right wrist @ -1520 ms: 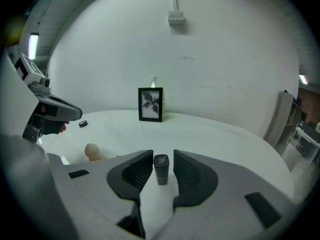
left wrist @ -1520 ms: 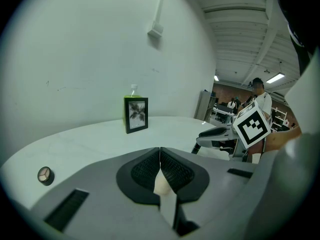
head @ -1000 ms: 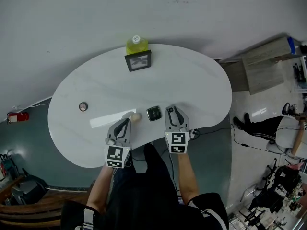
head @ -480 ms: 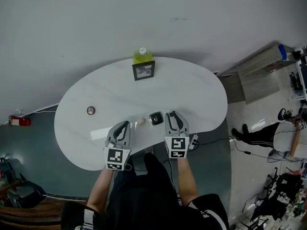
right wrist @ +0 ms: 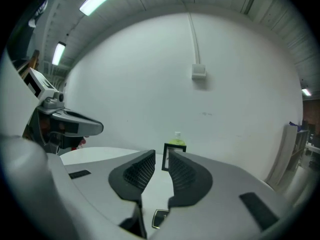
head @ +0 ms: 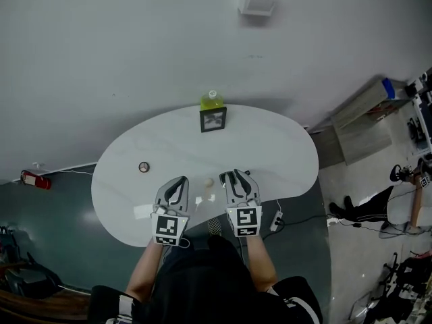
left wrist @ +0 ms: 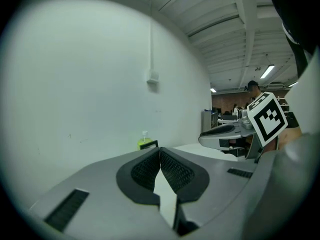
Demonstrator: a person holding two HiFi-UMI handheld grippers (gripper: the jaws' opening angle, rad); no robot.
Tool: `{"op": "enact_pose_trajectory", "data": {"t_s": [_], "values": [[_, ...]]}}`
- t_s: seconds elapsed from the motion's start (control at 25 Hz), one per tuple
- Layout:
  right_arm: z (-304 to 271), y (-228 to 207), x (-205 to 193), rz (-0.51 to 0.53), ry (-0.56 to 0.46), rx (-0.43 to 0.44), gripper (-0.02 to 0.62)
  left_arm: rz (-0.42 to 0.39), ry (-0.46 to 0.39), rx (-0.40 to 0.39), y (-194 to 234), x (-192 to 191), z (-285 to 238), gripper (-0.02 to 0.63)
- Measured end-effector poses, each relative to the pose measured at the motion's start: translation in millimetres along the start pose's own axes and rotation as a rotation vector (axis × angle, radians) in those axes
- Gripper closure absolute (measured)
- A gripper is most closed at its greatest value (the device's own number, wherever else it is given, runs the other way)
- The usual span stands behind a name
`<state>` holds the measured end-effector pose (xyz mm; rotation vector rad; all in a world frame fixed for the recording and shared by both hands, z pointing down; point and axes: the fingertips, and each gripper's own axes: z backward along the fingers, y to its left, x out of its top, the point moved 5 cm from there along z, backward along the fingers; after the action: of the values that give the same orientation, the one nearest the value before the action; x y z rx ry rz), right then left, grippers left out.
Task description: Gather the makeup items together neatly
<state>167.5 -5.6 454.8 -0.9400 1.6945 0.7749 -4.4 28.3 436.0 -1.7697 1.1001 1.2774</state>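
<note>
On the white oval table (head: 270, 147) a yellow-green bottle (head: 212, 100) stands at the far edge, with a black framed item (head: 213, 119) just in front of it. A small round compact (head: 143, 167) lies to the left. A beige ball (head: 208, 181) sits between my two grippers. My left gripper (head: 179, 181) is shut, tips touching, nothing in it (left wrist: 160, 151). My right gripper (head: 229, 175) has just been closing; a narrow gap remains and nothing is between its jaws (right wrist: 161, 159). A black square compact (right wrist: 160, 217) lies on the table below the right jaws.
A white box (head: 258, 1) is fixed to the wall behind the table. A power strip (head: 276, 220) lies on the floor at the table's near right. A wooden cabinet (head: 358, 117) stands to the right, a red extinguisher (head: 35, 179) to the left.
Both grippers have lifted off the table near its front edge. The head view has drawn up and back, so the table looks smaller and the wall box has come into view.
</note>
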Motion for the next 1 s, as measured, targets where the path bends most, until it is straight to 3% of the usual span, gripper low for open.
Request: {"op": "enact_pose_trajectory", "data": {"t_s": [0.36, 0.76, 1.0], "values": [[12.4, 39.4, 31.8, 0.006, -0.061, 0.054, 0.551, -0.01, -0.034, 0.056, 18.3, 11.4, 39.4, 0.586], [21.2, 55.2, 27.2, 0.015, -0.053, 0.074, 0.561, -0.018, -0.03, 0.055, 19.6, 8.7, 60.4, 0.586], [21.8, 58.3, 26.1, 0.015, -0.052, 0.09, 0.561, 0.032, -0.012, 0.055, 20.7, 2.5, 60.0, 0.586]]}}
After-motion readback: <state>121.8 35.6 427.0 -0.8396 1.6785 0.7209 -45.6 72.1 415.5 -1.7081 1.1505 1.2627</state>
